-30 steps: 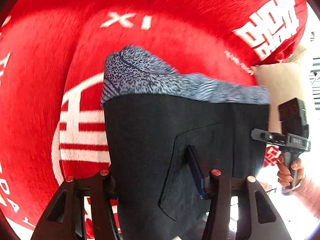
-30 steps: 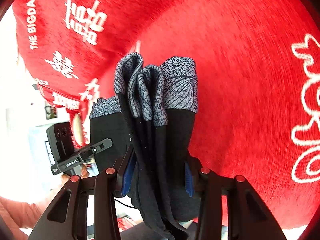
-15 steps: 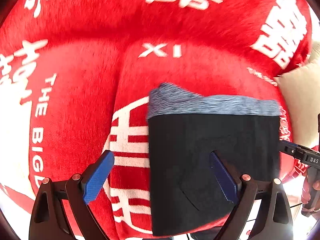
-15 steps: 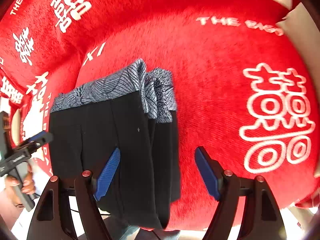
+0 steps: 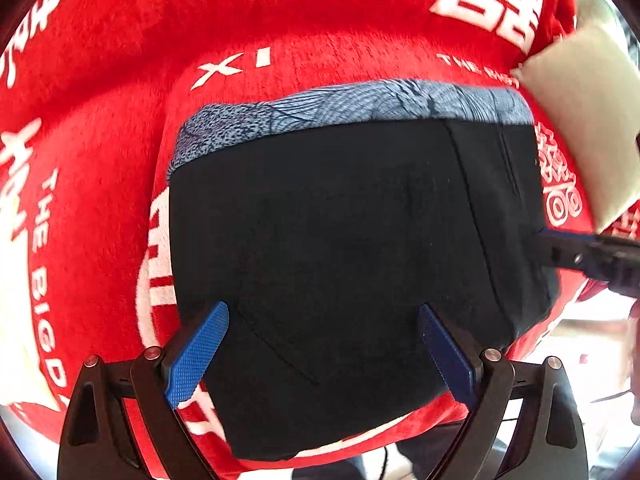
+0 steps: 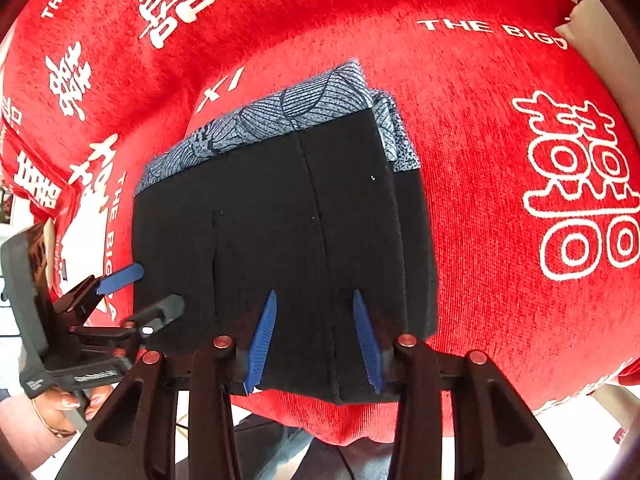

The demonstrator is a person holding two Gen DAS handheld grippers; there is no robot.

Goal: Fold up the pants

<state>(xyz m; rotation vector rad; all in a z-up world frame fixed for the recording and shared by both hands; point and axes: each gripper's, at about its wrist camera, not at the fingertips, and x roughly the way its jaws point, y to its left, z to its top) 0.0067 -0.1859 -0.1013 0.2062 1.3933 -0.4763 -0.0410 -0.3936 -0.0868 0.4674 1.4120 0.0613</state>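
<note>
right gripper [image 5: 592, 256] cut off at frame edge, blanket [image 5: 320, 40] lettering clipped, hand [image 6: 60, 404] partly hidden

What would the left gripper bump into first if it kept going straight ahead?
Probably the folded pants. The left gripper is open, its fingers spread over the black cloth lying on the red blanket. How far above the cloth it hangs is unclear.

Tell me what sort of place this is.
Probably a home, likely a bedroom or living room: folded pants lie on a plush red blanket printed with wedding characters, with a beige cushion beside it.
</note>
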